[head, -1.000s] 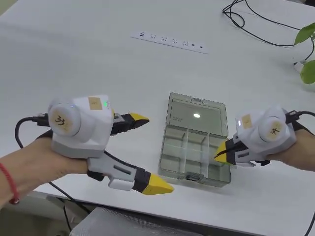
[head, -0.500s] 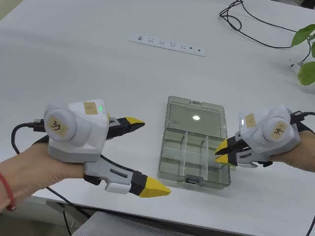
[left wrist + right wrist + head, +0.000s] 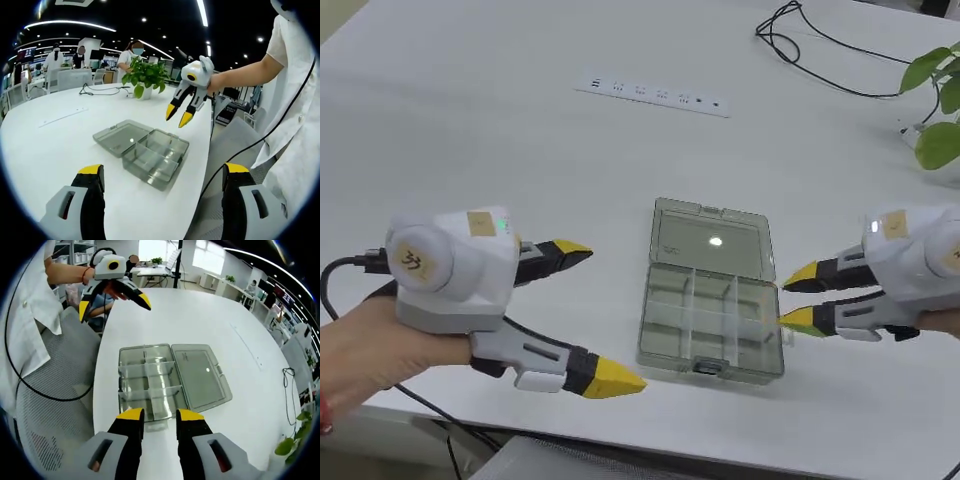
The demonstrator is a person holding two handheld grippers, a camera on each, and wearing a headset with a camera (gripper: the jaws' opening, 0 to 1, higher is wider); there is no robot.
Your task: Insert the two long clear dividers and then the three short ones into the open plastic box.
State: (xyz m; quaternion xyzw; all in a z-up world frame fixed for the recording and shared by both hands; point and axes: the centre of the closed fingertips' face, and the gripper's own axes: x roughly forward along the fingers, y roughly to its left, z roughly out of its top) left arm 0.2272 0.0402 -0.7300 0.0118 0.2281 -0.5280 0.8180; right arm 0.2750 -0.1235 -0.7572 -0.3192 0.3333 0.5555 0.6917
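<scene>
Your left hand-held gripper (image 3: 598,315) stood wide open and carried nothing, its tips aimed across the worktop (image 3: 470,120) towards the plastic box (image 3: 665,362). Your right hand-held gripper (image 3: 797,297) had its jaws only narrowly apart, also with nothing between them. Its tips were just beside the right edge of the box, and I could not tell whether they touched it.

The box lay between your two hand-held grippers, just ahead of the right one. Its lid (image 3: 712,240) was laid flat open on the side away from you.

In the right gripper view, clear dividers (image 3: 145,382) stood upright in the base, splitting it into a grid of compartments. By that layout, the two long dividers and the short cross pieces looked seated, so I judged the inserting to be done or very nearly done. The clear plastic made an exact count of the short ones uncertain. What seemed left for you was a check that each piece sat fully down.
</scene>
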